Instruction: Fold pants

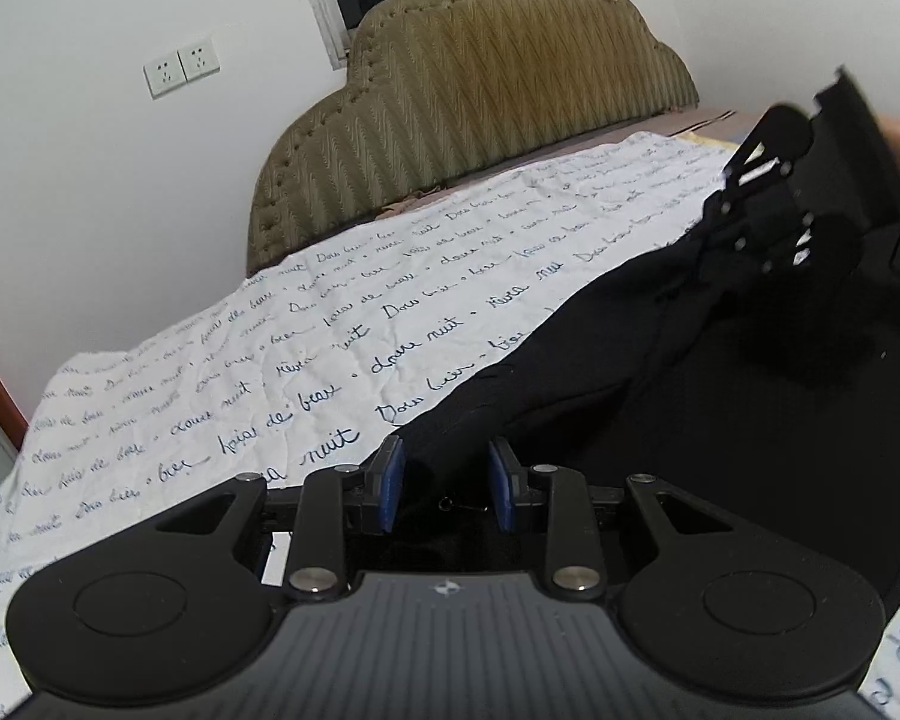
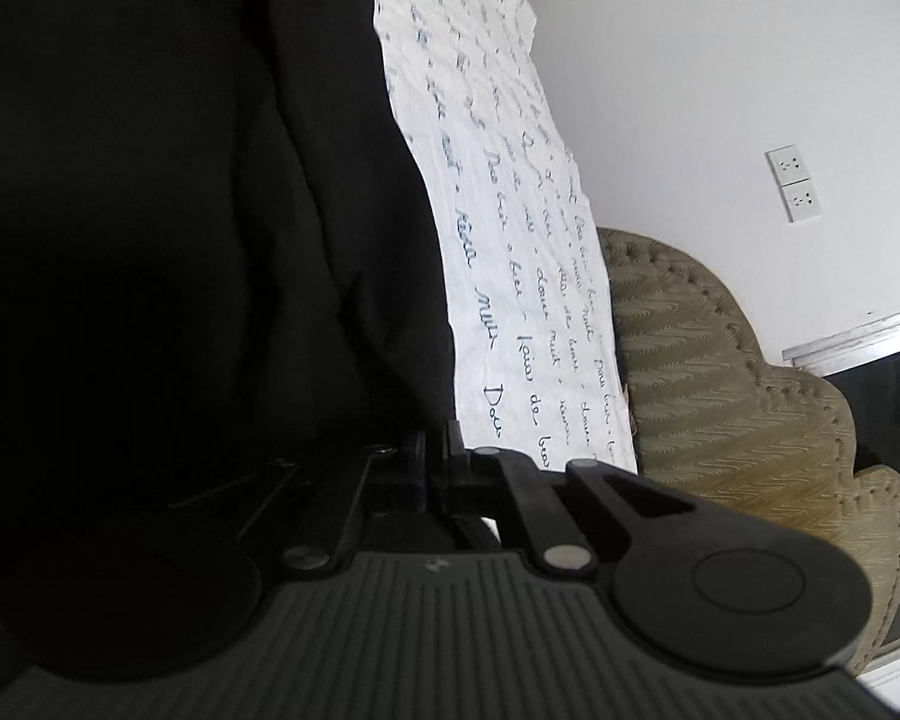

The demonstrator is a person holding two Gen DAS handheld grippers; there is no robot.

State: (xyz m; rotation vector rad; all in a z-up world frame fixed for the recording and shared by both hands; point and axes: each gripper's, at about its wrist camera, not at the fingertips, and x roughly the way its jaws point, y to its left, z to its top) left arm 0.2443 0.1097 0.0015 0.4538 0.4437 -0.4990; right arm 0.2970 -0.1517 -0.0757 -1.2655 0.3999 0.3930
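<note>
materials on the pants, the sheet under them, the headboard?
Pants: black woven cloth, matte, probably a soft suiting or cotton blend; it drapes in loose folds with no shine.
Sheet: thin white cotton-like fabric, printed with blue handwriting and finely creased.
Headboard: padded upholstery, olive-tan textile with a zigzag weave and a stud-trimmed edge.

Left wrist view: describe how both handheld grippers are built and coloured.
The left gripper is matte black plastic: ribbed dark grey body with a small logo, two round side discs, silver pivot bolts, blue rubber finger pads. The right gripper, blurred, shows black linkages with silver rivets.
</note>
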